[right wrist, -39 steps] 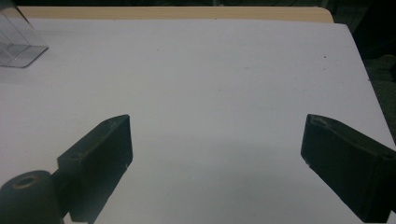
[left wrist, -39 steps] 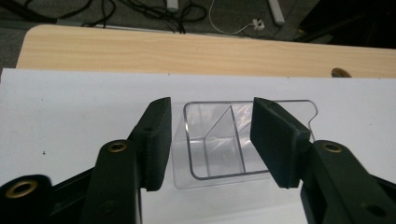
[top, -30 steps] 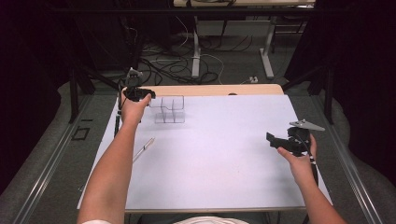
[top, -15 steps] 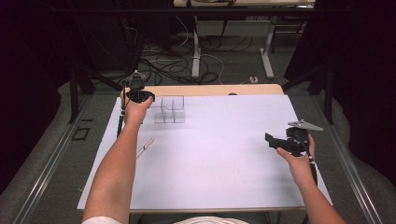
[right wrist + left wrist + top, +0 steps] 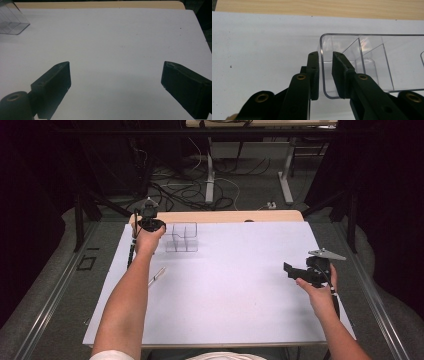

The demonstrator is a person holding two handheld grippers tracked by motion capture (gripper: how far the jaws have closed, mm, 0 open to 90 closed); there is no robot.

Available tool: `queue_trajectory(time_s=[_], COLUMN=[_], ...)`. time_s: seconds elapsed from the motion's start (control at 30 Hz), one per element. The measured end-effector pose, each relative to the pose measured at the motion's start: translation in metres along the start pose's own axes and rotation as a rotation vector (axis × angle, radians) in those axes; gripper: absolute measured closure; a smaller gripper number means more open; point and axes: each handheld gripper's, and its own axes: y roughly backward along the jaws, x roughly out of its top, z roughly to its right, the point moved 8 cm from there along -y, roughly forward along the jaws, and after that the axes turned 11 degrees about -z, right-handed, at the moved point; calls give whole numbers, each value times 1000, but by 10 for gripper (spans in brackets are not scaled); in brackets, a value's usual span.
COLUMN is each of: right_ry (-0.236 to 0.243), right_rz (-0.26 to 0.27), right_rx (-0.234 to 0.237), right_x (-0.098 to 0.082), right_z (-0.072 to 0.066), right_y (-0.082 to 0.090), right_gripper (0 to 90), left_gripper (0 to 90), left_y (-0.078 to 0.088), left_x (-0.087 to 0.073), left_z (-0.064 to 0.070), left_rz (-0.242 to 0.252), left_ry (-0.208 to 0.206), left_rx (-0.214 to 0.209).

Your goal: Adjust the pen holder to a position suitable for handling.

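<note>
A clear plastic box with dividers (image 5: 182, 237) stands at the far left of the white sheet. My left gripper (image 5: 154, 227) is at its left end. In the left gripper view the jaws (image 5: 325, 53) straddle the box's near wall (image 5: 372, 62). They have just been closing, and a narrow gap still shows between the wall and the right-hand pad (image 5: 338, 72). My right gripper (image 5: 290, 269) hovers over the sheet's right side, open wide (image 5: 115, 67) with nothing between its fingers. The box's corner (image 5: 11, 18) shows far off in the right gripper view.
A thin pale stick (image 5: 156, 276) lies on the white sheet (image 5: 235, 290) beside my left forearm. A wooden table edge (image 5: 225, 216) runs behind the box. Cables and table legs are on the floor beyond.
</note>
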Motion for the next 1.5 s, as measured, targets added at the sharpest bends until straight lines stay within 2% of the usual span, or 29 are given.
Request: queue_trajectory(time_s=[0.3, 0.4, 0.57, 1.03, 1.3, 1.5], right_ry=[4, 4, 4, 5, 4, 4], right_rz=[-2, -3, -5, -6, -7, -7], right_rx=[7, 8, 8, 7, 4, 5], right_x=[0, 0, -1, -1, -1, -1], right_z=[0, 0, 0, 1, 1, 0], right_y=[0, 0, -1, -1, -1, -1], right_gripper=[88, 88, 88, 88, 88, 88], left_gripper=[809, 815, 854, 871, 873, 876], left_y=[-8, -9, -9, -8, -7, -3], left_x=[-3, -4, -5, -5, -7, -9], left_z=[-4, -4, -2, 0, 2, 6], left_rz=[-9, -15, -13, -17, -23, -25], left_ry=[14, 14, 11, 36, 47, 74], left_rx=[19, 10, 16, 47, 45, 26])
